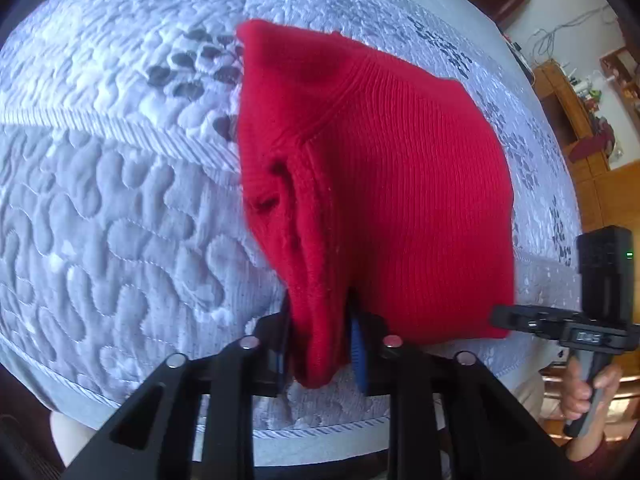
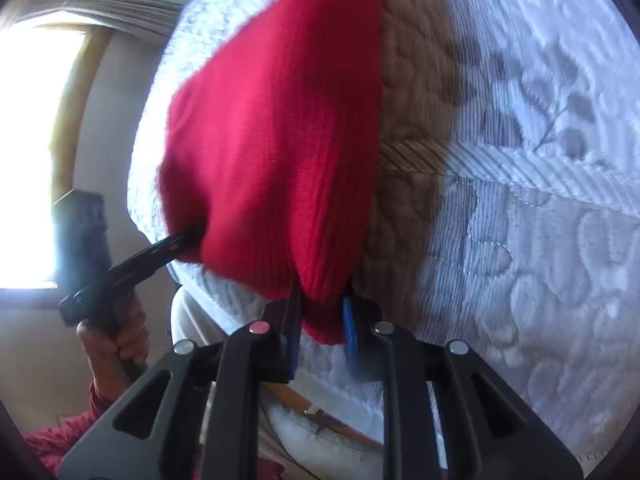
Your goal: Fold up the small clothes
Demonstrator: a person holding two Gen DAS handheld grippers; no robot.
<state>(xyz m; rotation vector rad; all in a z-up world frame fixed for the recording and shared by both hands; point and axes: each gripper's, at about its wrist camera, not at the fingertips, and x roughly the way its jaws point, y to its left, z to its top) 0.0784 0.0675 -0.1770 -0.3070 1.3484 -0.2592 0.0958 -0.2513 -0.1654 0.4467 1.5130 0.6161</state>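
Red knit garment lifted off quilt | left tool, right tool each clamped on hem corner

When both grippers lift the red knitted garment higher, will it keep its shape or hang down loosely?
The red knitted garment will probably hang loosely: it already sags and bunches into folds where the left gripper pinches it. It likely stretches somewhat, since the ribbed knit pulls toward the right gripper. It seems unlikely to slip, because the thick fabric fills both pairs of fingers.
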